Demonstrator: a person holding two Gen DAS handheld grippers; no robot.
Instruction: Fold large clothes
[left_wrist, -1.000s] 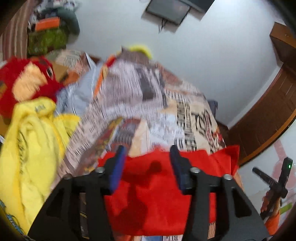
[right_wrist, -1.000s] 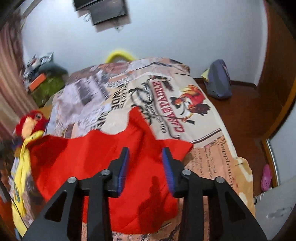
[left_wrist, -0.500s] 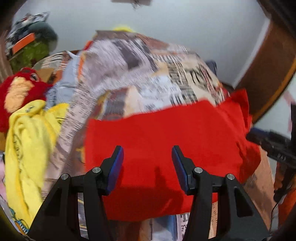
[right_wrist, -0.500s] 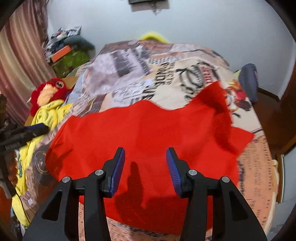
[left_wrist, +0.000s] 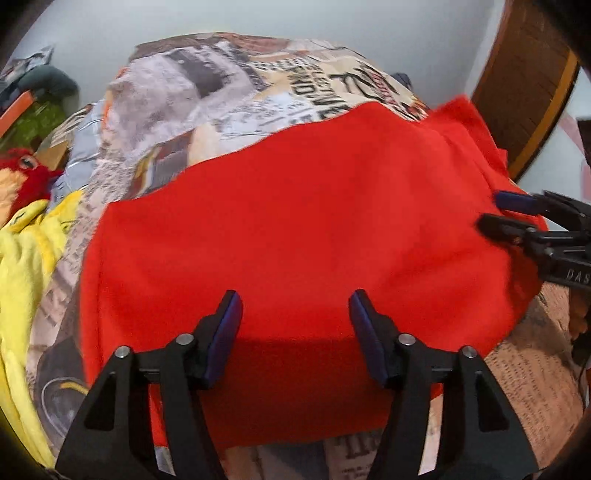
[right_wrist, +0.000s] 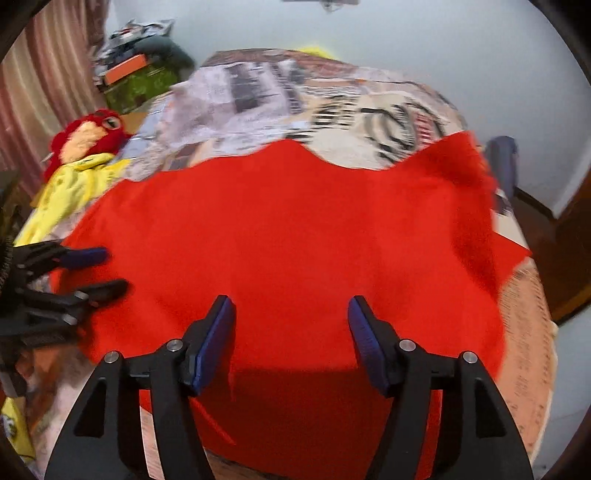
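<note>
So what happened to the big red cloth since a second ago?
The red cloth was bunched up and lifted; now it lies spread wide over the printed bedspread. Both tools came down toward it. The left tool and right tool are opening, with nothing pinched between their pads. The yellow garment and red plush toy stayed put.
</note>
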